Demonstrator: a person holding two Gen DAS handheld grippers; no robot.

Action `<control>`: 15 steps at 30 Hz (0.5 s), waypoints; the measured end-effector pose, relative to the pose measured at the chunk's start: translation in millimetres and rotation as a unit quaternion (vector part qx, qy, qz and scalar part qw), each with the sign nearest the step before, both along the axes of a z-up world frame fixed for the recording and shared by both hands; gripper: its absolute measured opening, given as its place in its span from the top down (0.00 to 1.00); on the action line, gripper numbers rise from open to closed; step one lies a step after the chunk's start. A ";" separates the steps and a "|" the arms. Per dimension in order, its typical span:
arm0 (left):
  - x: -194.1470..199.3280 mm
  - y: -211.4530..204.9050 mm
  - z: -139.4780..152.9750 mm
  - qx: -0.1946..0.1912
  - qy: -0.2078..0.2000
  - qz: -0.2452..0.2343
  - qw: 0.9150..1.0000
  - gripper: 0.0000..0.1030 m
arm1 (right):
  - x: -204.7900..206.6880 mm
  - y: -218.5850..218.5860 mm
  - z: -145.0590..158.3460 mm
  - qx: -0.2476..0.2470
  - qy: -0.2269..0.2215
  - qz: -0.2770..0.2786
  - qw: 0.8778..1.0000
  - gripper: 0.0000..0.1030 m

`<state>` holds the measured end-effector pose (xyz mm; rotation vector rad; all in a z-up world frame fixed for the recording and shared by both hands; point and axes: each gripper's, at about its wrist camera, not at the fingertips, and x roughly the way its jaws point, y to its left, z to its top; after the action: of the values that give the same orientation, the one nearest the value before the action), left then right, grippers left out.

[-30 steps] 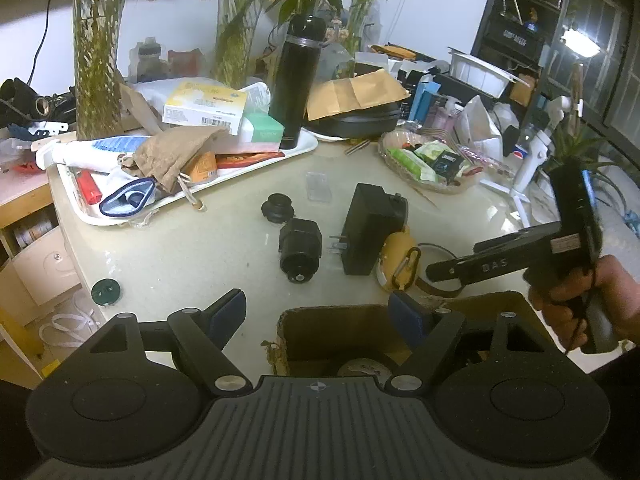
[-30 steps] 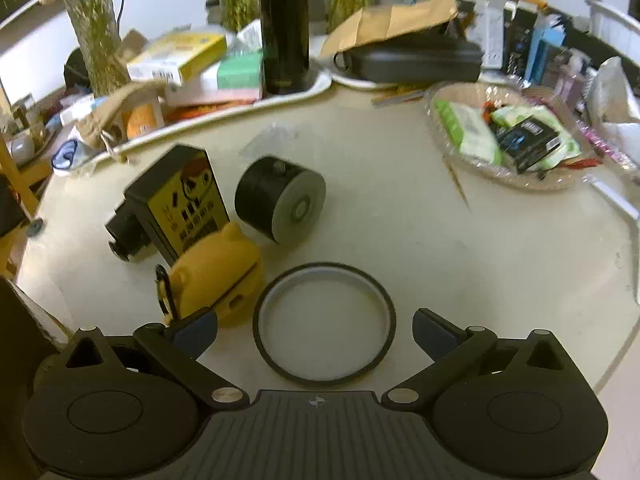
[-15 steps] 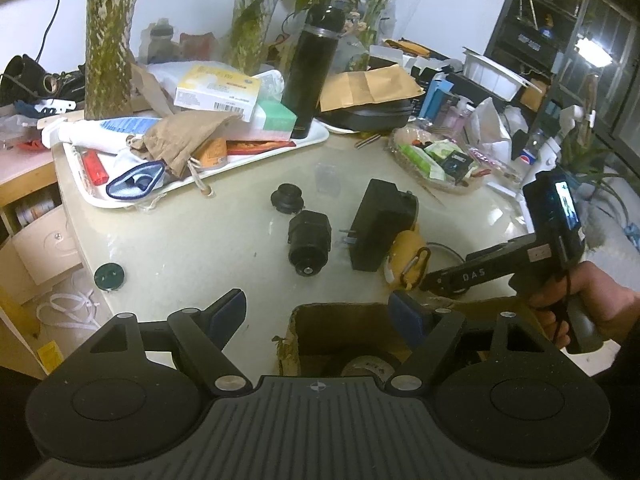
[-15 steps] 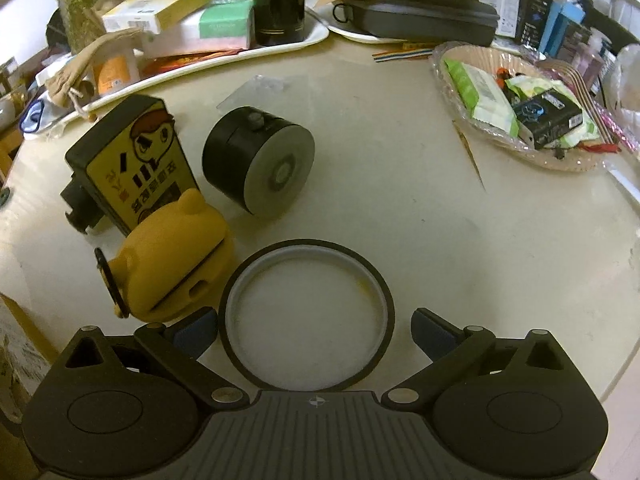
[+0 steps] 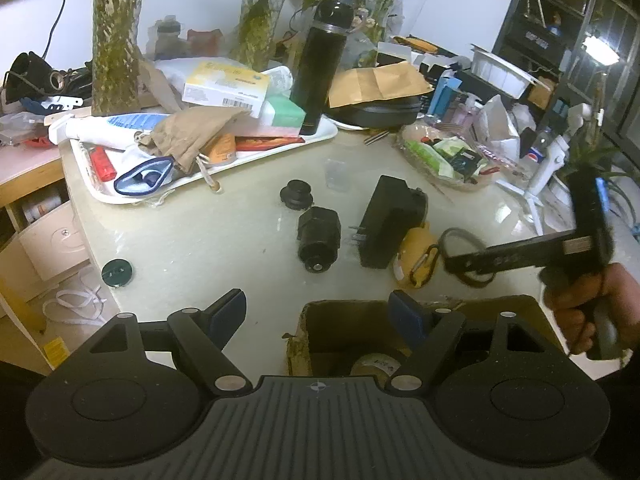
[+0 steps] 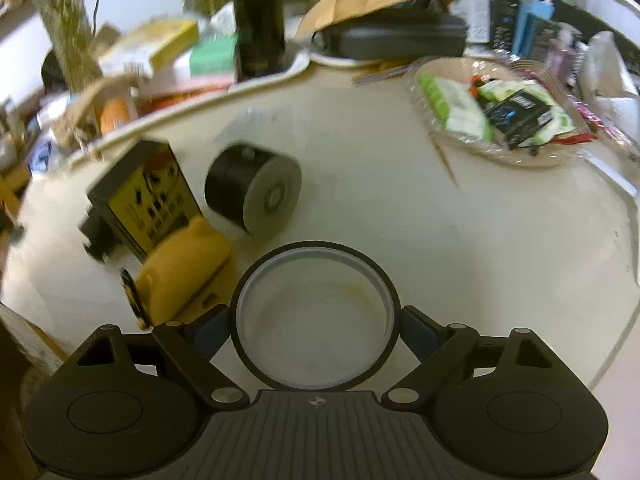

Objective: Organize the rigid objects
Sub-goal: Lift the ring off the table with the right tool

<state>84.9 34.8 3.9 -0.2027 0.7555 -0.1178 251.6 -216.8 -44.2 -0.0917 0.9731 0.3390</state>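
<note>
Now my right gripper (image 6: 316, 330) closes in: half a second ago its pads stood wide of the black ring (image 6: 316, 316) on the counter (image 6: 460, 220), and now they press its rim from both sides. That means the ring is gripped and, I judge, ready for the cardboard box (image 5: 348, 316), where my left gripper (image 5: 318, 306) waits spread and empty.

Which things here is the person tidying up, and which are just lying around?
Being tidied: black ring between the right gripper fingers, yellow bear case, black roll, black-and-yellow charger, cardboard box.

Lying around: flask, white tray, snack dish, plant vases.
</note>
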 end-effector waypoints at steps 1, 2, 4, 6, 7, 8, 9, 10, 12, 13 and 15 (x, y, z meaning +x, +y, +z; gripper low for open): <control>0.1 0.0 -0.1 0.001 0.001 0.000 1.000 0.24 | -3.7 -2.0 4.9 0.011 -0.006 -0.004 1.000 0.12; 0.2 -0.6 0.1 0.001 0.001 -0.001 1.000 0.24 | -6.6 -3.5 8.5 0.021 -0.011 -0.008 1.000 0.12; 0.8 -0.8 0.8 0.001 0.001 -0.003 1.000 0.24 | -14.9 -4.2 16.0 0.040 -0.023 -0.010 0.999 0.12; 1.7 -1.3 2.0 0.002 0.002 -0.003 1.000 0.24 | -22.9 -2.0 21.8 0.050 -0.034 -0.008 0.998 0.12; 2.1 -1.4 2.6 0.004 0.002 -0.002 1.000 0.24 | -26.3 -0.5 24.3 0.052 -0.039 -0.008 0.998 0.12; 2.9 -1.8 3.7 0.006 0.003 -0.003 1.000 0.24 | -29.8 0.0 26.9 0.054 -0.045 -0.007 0.998 0.12; 3.6 -2.2 4.4 0.007 0.003 -0.004 1.000 0.24 | -33.7 0.2 29.9 0.056 -0.050 -0.008 0.997 0.12; 4.7 -2.8 5.0 0.010 0.003 -0.007 1.000 0.24 | -37.6 -0.1 33.0 0.059 -0.055 -0.010 0.997 0.12; 7.5 -4.8 5.9 0.017 0.005 -0.012 1.000 0.24 | -44.4 -2.4 38.5 0.067 -0.063 -0.015 0.996 0.12; 8.6 -5.7 5.8 0.021 0.006 -0.016 1.000 0.24 | -47.9 -4.5 41.2 0.073 -0.068 -0.019 0.995 0.12; 12.2 -8.3 6.1 0.032 0.006 -0.026 0.999 0.24 | -53.8 -7.9 44.8 0.080 -0.074 -0.025 0.994 0.12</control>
<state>97.1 26.5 10.0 -0.1233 0.7766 -0.1419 197.8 -224.7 0.6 0.0529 0.7983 0.3570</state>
